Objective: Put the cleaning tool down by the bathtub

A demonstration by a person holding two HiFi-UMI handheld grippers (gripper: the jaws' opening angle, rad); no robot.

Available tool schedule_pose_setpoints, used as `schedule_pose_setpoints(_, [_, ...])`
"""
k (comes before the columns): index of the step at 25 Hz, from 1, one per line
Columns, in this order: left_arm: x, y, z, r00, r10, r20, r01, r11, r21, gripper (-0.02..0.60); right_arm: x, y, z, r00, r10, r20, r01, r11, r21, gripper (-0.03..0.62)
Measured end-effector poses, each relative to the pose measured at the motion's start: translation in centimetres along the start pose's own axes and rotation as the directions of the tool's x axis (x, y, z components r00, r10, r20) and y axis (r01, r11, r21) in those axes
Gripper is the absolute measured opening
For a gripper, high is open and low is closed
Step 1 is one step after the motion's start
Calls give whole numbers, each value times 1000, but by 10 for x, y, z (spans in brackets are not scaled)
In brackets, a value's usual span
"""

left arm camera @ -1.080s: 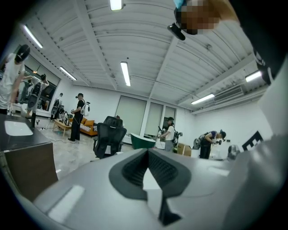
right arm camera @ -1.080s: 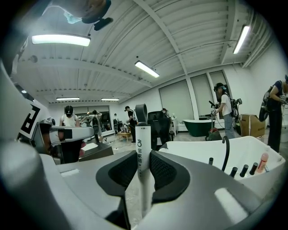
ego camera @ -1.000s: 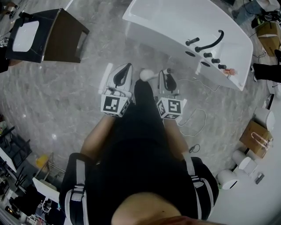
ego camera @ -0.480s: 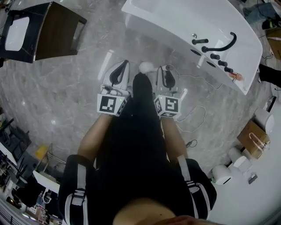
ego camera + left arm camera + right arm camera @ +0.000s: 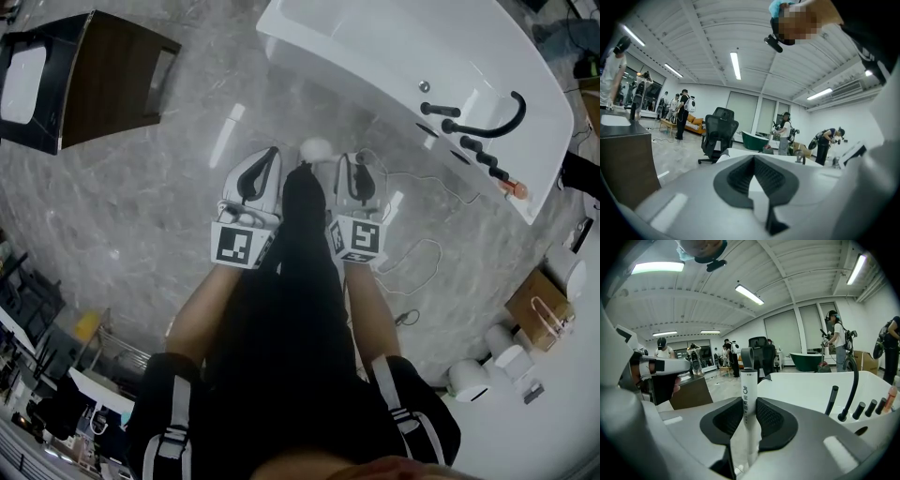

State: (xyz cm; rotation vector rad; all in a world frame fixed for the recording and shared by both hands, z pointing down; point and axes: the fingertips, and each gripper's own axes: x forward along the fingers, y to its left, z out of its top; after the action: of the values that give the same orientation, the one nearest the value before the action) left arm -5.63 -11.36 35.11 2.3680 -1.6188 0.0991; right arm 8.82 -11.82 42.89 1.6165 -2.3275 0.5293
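Clearly, the cleaning tool [image 5: 748, 394] is white.

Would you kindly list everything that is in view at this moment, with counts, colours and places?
bathtub: one, white, upper right of the head view
faucet: one, black, curved, on the bathtub's rim
cabinet: one, dark brown, upper left
floor: grey, marbled
cardboard box: one, brown, on the floor at right
office chair: one, black, in the background
cleaning tool: one, white handle with grey loop, between the right gripper's jaws
left gripper: one, white, jaws together, empty
right gripper: one, white, shut on the cleaning tool
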Motion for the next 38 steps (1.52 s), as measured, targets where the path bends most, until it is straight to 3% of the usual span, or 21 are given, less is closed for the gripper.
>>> schedule_pose_setpoints(14, [56, 34, -78, 999, 31, -40, -32, 999, -19, 8, 90, -34, -80, 999, -21, -38, 21, 1000, -18, 91])
schedule_pose_setpoints(38, [101, 56, -180, 997, 16, -74, -18, 999, -34, 8, 180, -77, -219, 988, -97, -118, 98, 995, 0, 91])
